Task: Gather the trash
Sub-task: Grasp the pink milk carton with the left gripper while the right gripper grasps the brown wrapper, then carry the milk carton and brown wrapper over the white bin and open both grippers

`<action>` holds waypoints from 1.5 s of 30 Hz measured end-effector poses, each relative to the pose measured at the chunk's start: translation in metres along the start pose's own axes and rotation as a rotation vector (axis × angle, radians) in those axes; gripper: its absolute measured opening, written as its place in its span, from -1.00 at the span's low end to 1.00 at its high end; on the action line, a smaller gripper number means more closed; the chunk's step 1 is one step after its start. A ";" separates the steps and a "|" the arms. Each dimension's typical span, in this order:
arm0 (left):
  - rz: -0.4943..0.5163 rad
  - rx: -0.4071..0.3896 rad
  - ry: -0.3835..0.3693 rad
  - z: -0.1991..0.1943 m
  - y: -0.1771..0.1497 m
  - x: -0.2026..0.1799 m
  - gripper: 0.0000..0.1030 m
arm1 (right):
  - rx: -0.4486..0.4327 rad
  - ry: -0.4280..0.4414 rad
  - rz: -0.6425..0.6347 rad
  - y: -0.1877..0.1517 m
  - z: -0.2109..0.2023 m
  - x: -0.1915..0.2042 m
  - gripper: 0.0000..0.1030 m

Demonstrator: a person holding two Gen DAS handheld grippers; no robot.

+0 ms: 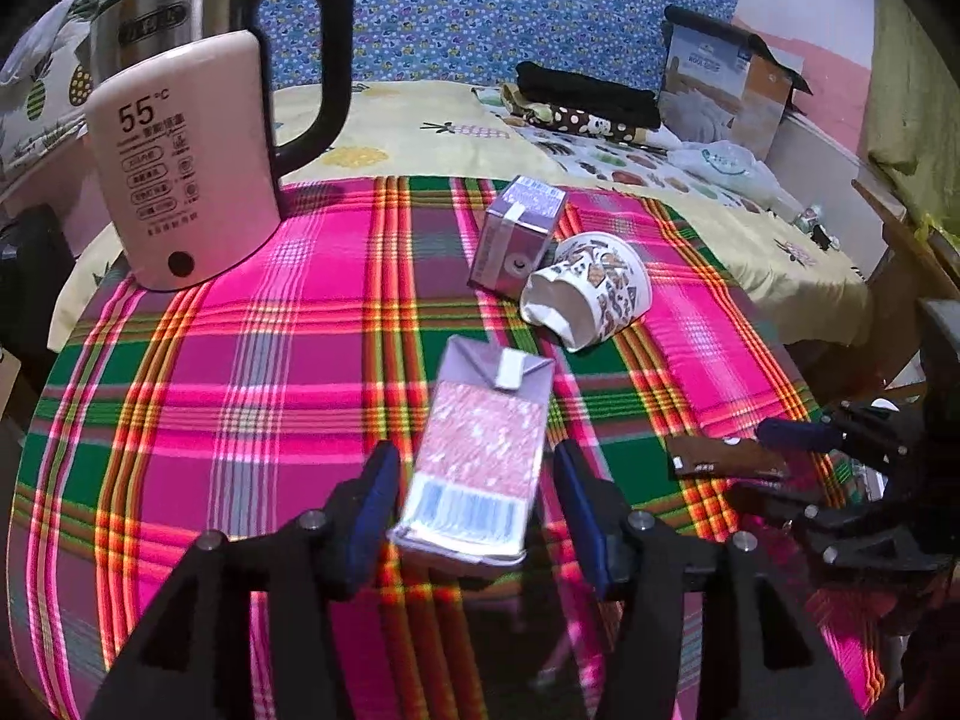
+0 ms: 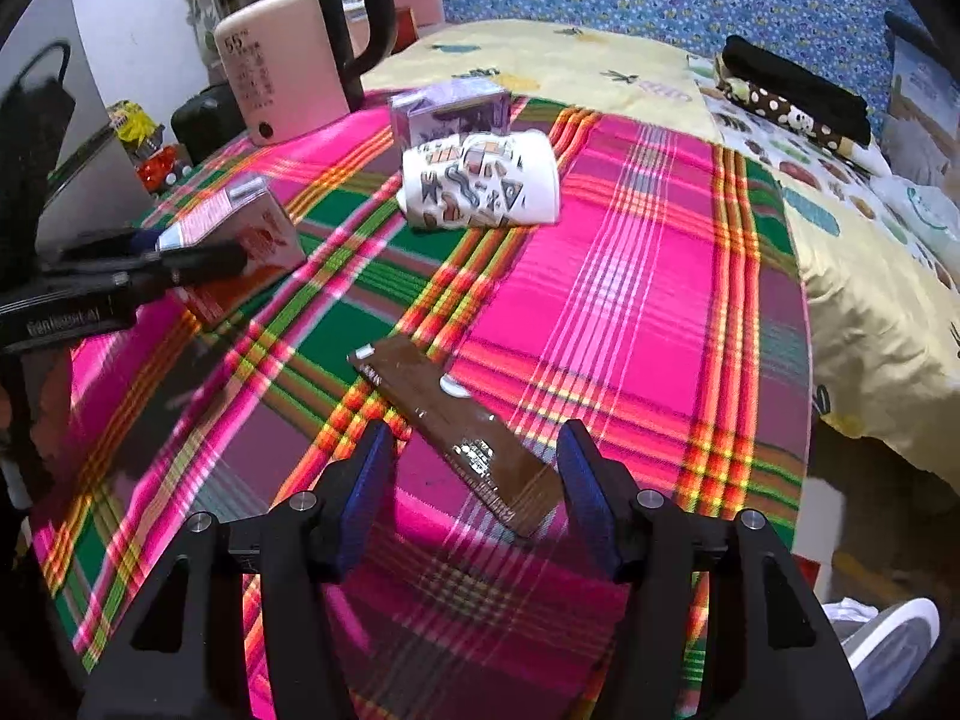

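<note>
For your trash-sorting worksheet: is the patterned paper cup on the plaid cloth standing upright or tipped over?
Tipped over. The paper cup lies on its side on the plaid cloth, its dented open mouth facing sideways, beside the purple carton.

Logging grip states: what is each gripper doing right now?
Left gripper: open, pink carton between its fingers, ungripped.
Right gripper: open, brown wrapper between its fingers, ungripped.

I see a table under a pink, green and orange plaid cloth (image 1: 300,360) carrying a toppled patterned white paper cup (image 1: 591,291), with a purple carton (image 1: 516,234) touching it, a pink carton (image 1: 480,450) nearer me, a brown wrapper (image 2: 456,426) to its right, and a pink-and-steel kettle (image 1: 186,162) far left.
</note>
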State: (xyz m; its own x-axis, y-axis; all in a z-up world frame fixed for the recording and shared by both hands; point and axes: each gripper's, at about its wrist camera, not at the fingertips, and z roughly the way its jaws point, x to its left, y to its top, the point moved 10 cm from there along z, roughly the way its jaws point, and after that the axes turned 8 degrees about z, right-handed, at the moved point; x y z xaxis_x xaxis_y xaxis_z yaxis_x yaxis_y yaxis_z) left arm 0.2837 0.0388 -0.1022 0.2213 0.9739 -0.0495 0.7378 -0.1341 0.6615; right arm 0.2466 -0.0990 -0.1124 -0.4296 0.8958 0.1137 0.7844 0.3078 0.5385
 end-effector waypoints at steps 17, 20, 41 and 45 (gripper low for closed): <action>-0.004 0.004 0.033 -0.013 -0.024 -0.020 -0.32 | -0.061 -0.010 0.123 -0.024 -0.032 0.014 -0.52; -0.009 0.002 0.014 -0.021 -0.033 -0.034 -0.32 | -0.083 -0.015 0.144 -0.030 -0.043 0.015 -0.52; 0.097 -0.012 -0.142 -0.073 -0.068 -0.159 -0.32 | -0.190 -0.074 0.294 -0.089 -0.115 -0.014 -0.52; 0.130 -0.012 -0.167 -0.072 -0.064 -0.182 -0.32 | -0.204 -0.099 0.328 -0.097 -0.123 -0.028 -0.52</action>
State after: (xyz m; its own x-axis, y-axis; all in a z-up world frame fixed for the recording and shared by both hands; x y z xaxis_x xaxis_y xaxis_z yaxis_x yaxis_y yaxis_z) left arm 0.1505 -0.1170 -0.0815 0.4180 0.9044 -0.0857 0.6886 -0.2539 0.6792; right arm 0.1271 -0.1936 -0.0651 -0.1186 0.9656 0.2316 0.7638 -0.0603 0.6426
